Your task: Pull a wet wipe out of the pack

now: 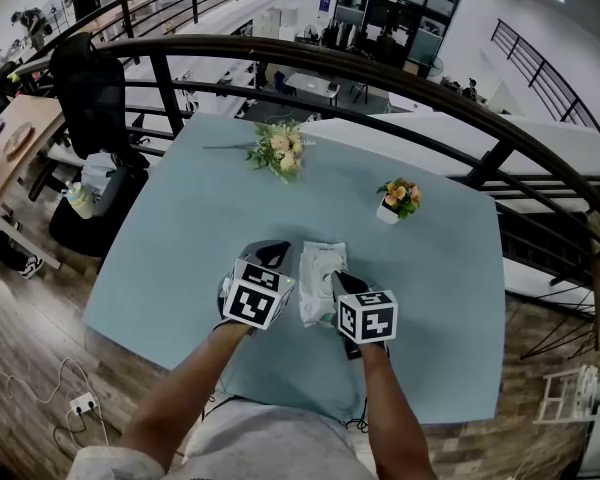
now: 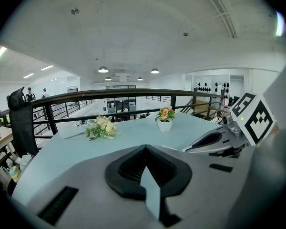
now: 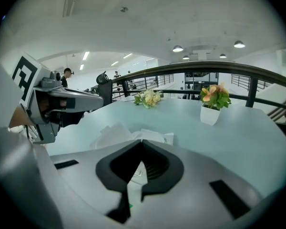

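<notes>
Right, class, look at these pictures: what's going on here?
A person stands at a light blue table with a two-jaw gripper in each hand. A white wet wipe pack lies between them. The right gripper has its jaws shut at the pack's near edge; whether they pinch a wipe is unclear. The left gripper sits beside the pack, jaws shut. No wipe is out yet.

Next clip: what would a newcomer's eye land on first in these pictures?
Two handheld grippers, the left gripper and the right gripper, flank a white wet wipe pack near the front of a pale blue table. Beyond the pack, a bouquet lies near the table's far edge, and a small potted flower stands to the right.
</notes>
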Action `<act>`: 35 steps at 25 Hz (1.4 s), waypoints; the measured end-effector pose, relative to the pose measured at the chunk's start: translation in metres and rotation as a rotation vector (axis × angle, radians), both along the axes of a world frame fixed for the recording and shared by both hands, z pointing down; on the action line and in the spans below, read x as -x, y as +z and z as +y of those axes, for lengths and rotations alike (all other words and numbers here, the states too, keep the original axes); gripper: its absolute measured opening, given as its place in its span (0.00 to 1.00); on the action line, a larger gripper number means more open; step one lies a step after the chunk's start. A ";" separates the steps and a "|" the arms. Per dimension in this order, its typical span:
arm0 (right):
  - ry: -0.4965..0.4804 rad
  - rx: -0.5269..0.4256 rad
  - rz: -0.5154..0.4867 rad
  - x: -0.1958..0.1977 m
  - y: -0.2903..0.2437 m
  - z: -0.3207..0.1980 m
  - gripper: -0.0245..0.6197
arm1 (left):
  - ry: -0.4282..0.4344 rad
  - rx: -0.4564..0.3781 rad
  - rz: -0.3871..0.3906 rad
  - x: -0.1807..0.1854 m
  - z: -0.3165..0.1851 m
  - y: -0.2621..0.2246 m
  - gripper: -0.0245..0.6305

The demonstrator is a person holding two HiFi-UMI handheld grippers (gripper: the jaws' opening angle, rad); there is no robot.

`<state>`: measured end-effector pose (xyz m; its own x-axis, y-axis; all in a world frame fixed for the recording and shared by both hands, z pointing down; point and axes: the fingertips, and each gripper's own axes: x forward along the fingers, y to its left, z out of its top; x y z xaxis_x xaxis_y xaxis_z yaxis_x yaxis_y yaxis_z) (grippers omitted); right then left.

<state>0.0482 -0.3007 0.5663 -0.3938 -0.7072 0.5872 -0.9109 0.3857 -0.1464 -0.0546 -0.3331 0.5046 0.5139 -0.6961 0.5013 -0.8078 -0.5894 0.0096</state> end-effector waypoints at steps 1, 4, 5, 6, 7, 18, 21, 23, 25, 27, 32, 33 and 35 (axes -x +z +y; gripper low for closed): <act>0.000 -0.002 0.001 0.000 -0.001 0.000 0.05 | 0.000 0.000 0.001 0.000 0.000 0.000 0.03; 0.001 -0.006 0.001 -0.002 -0.003 -0.001 0.05 | 0.003 -0.002 0.002 -0.002 0.000 -0.001 0.03; 0.002 -0.010 0.000 -0.002 -0.004 -0.001 0.05 | 0.004 -0.003 0.003 -0.003 0.000 -0.001 0.03; 0.004 -0.014 -0.002 -0.003 -0.006 -0.002 0.05 | 0.004 -0.005 0.003 -0.003 0.000 -0.002 0.03; 0.005 -0.020 -0.004 -0.003 -0.008 -0.003 0.05 | 0.004 -0.006 0.004 -0.003 -0.001 -0.002 0.03; 0.026 -0.064 -0.041 -0.006 -0.034 -0.010 0.05 | 0.006 -0.021 0.003 -0.004 -0.002 -0.011 0.03; 0.029 -0.077 -0.040 -0.008 -0.039 -0.013 0.05 | 0.007 -0.025 0.002 -0.003 -0.003 -0.013 0.03; 0.031 -0.086 -0.040 -0.009 -0.043 -0.015 0.05 | 0.007 -0.028 0.002 -0.003 -0.005 -0.014 0.03; 0.033 -0.093 -0.040 -0.010 -0.046 -0.016 0.05 | 0.009 -0.031 0.001 -0.004 -0.005 -0.016 0.03; 0.034 -0.097 -0.042 -0.010 -0.050 -0.016 0.05 | 0.011 -0.033 0.001 -0.005 -0.005 -0.019 0.03; 0.045 -0.117 -0.060 -0.011 -0.058 -0.018 0.05 | 0.013 -0.040 0.001 -0.005 -0.007 -0.021 0.03; 0.047 -0.123 -0.062 -0.012 -0.061 -0.019 0.05 | 0.014 -0.040 0.000 -0.005 -0.007 -0.022 0.03; 0.053 -0.135 -0.065 -0.015 -0.065 -0.021 0.05 | 0.017 -0.043 -0.001 -0.007 -0.008 -0.023 0.03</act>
<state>0.0630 -0.3216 0.5016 -0.3880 -0.7986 0.4601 -0.9208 0.3576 -0.1557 -0.0478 -0.3411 0.4821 0.5255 -0.7081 0.4717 -0.7977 -0.6029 -0.0164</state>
